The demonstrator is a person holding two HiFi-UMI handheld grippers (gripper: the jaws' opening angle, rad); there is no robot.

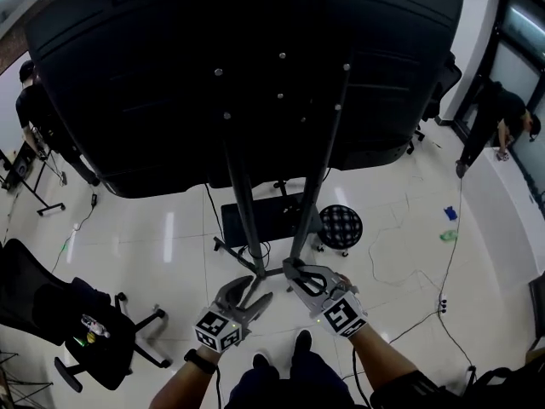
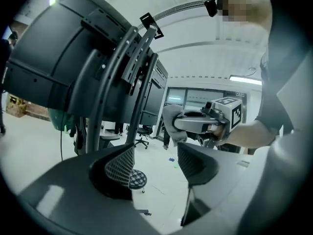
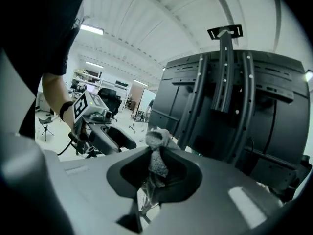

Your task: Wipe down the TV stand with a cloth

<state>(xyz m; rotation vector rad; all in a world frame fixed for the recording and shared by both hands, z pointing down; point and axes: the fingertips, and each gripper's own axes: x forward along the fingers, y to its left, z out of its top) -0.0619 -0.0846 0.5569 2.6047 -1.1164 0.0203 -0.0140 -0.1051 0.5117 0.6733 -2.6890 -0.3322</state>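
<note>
The TV (image 1: 247, 66) shows its black back, carried on the stand's two dark poles (image 1: 243, 203) that run down to a base on the floor. My right gripper (image 1: 292, 270) is shut on a grey cloth (image 3: 156, 151) close to the right pole's foot. The cloth (image 2: 171, 121) bunches out past the fingertips. My left gripper (image 1: 258, 290) is open beside it with nothing between its jaws (image 2: 155, 153). In the right gripper view the stand's rails (image 3: 222, 82) rise ahead of my right gripper (image 3: 155, 155).
A round checkered stool (image 1: 341, 226) stands right of the stand's base. A black office chair (image 1: 94, 331) is at the lower left. People stand at the far left (image 1: 34, 118) and far right (image 1: 498, 122). Cables trail over the glossy white floor (image 1: 409, 254).
</note>
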